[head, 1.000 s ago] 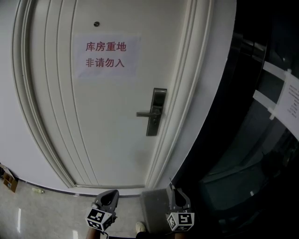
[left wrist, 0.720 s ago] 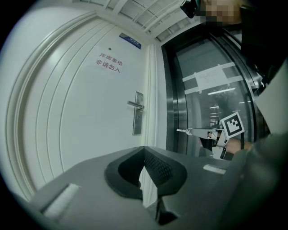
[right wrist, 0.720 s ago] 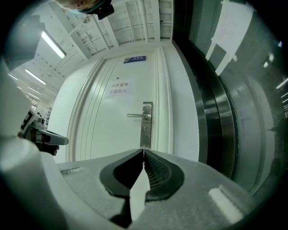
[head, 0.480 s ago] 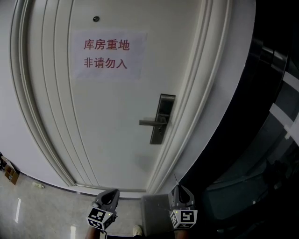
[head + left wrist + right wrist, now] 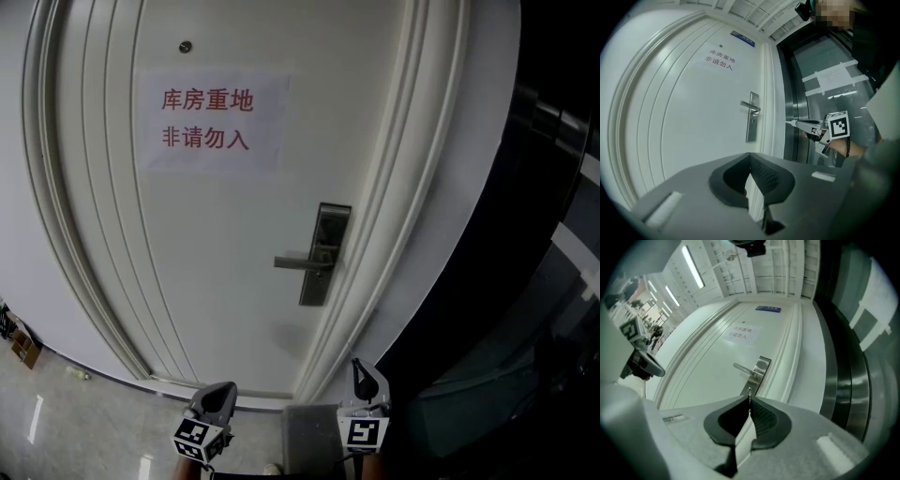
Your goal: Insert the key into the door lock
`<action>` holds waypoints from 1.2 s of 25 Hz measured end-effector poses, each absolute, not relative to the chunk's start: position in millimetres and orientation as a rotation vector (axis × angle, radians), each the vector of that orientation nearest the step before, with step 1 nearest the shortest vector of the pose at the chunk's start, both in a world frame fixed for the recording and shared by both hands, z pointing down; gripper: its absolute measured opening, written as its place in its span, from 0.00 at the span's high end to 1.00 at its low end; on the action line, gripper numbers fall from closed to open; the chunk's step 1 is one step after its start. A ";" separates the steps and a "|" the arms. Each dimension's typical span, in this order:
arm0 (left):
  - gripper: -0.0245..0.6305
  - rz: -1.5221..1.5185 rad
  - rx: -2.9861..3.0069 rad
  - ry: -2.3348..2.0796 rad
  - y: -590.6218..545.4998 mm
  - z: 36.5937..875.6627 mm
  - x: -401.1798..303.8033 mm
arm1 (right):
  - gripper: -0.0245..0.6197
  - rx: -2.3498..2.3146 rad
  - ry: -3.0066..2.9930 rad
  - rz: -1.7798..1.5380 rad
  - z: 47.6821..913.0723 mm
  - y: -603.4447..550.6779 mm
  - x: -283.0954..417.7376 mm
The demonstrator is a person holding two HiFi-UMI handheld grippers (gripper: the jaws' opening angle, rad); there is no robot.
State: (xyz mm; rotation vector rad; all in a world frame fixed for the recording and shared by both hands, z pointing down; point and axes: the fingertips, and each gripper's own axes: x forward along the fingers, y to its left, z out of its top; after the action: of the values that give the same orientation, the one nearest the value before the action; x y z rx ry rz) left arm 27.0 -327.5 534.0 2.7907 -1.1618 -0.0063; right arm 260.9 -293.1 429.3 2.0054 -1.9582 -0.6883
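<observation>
Key (image 5: 749, 390) is pinched at the very tips of the closed right gripper (image 5: 749, 397), blade poking forward to lead into the door lock (image 5: 758, 371) near the door's (image 5: 705, 364) right edge (well apart as yet), while the left gripper (image 5: 750, 155), closed on nothing, hangs aside.

Right gripper (image 5: 360, 368): stands higher in the head view than a second ago, rolled so that its marker cube (image 5: 363, 432) faces the camera more squarely. Door lock (image 5: 324, 253) and paper notice (image 5: 211, 120): both sit lower in the head view than before.
</observation>
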 end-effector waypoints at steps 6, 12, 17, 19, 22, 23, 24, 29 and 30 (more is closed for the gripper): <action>0.96 -0.009 2.792 -1.211 -339.1 531.7 39.7 | 0.95 1.852 -1.853 -0.878 407.6 -322.1 258.5; 0.96 -0.028 2.769 -1.269 -348.1 530.2 45.1 | 0.95 1.768 -1.833 -0.981 391.8 -347.1 255.8; 0.96 -0.029 2.755 -1.308 -352.2 530.6 47.0 | 0.95 1.656 -1.793 -1.037 394.7 -368.3 254.6; 0.96 -0.023 2.749 -1.318 -353.4 532.2 45.7 | 0.95 1.614 -1.753 -1.083 393.8 -375.4 249.9; 0.96 -0.015 2.742 -1.331 -356.0 534.6 44.7 | 0.95 1.569 -1.687 -1.145 401.0 -388.0 249.3; 0.96 -0.013 2.740 -1.336 -356.8 535.3 44.5 | 0.95 1.549 -1.668 -1.157 402.9 -392.0 248.5; 0.96 -0.012 2.737 -1.341 -357.4 536.1 44.1 | 0.95 1.531 -1.646 -1.170 403.0 -395.3 247.3; 0.96 -0.010 2.716 -1.361 -359.9 539.9 38.8 | 0.95 1.459 -1.545 -1.202 405.0 -411.5 244.9; 0.96 -0.010 2.711 -1.364 -360.7 540.8 37.1 | 0.95 1.453 -1.531 -1.204 406.1 -415.2 244.8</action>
State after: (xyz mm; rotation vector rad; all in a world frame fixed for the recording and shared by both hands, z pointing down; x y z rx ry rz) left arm 37.1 -360.7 540.8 2.7112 -1.3644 -0.0095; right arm 244.8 -415.2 406.1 1.4527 -1.5308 -1.2042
